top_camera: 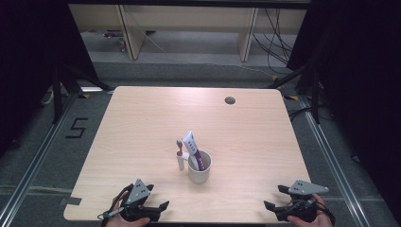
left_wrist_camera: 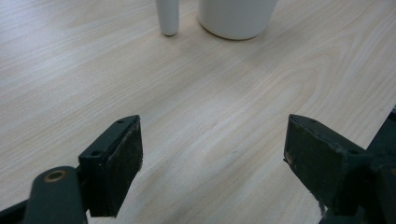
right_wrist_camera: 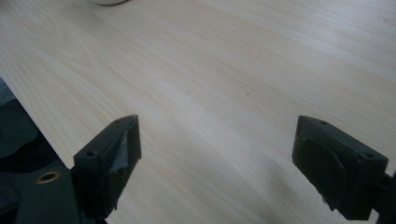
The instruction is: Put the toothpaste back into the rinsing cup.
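A white cup (top_camera: 199,171) stands in the middle of the wooden table (top_camera: 142,123). A white and purple toothpaste tube (top_camera: 192,142) leans out of it. A toothbrush (top_camera: 179,155) with a white handle and reddish head stands upright against the cup's left side. My left gripper (top_camera: 157,196) rests near the front edge, left of the cup, open and holding nothing. In the left gripper view the open gripper (left_wrist_camera: 212,154) faces the cup's base (left_wrist_camera: 236,18) and the toothbrush handle (left_wrist_camera: 167,18). My right gripper (top_camera: 275,196) is open at the front right, and between its jaws (right_wrist_camera: 215,158) lies bare wood.
A round cable hole (top_camera: 230,100) sits near the table's far edge. Tape forming a "5" (top_camera: 76,127) marks the floor at the left. Wooden shelving (top_camera: 189,28) and loose cables (top_camera: 279,42) lie beyond the table. The table's front edge (right_wrist_camera: 32,121) runs beside my right gripper.
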A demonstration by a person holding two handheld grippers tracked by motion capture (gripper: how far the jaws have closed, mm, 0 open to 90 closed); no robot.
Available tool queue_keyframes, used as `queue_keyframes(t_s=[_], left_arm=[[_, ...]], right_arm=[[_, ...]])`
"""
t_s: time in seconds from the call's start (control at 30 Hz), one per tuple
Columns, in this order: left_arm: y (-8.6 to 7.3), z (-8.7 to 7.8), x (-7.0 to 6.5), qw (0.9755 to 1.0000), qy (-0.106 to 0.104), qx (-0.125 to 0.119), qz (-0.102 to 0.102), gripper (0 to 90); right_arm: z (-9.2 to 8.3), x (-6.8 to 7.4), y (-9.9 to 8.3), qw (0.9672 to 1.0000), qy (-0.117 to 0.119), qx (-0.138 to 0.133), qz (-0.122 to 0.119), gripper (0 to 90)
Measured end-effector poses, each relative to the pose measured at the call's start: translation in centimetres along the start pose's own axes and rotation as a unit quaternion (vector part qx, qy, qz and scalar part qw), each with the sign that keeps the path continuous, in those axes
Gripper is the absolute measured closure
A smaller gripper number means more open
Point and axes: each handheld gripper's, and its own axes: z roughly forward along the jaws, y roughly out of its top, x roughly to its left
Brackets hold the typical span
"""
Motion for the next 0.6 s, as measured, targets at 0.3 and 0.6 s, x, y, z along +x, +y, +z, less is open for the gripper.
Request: queue_keyframes(t_s=[0.3, 0.6], left_arm=[[0.0, 0.03, -0.02, 1.0, 0.001, -0.001, -0.001, 19.2], [0.0, 0.04, -0.03, 1.0, 0.001, -0.001, 0.0, 19.2]], right_arm=[[0.03, -0.05, -0.01, 1.0, 0.002, 0.004, -0.002, 16.4], [0.03, 0.0, 0.0, 1.0, 0.001, 0.005, 0.005, 16.4]])
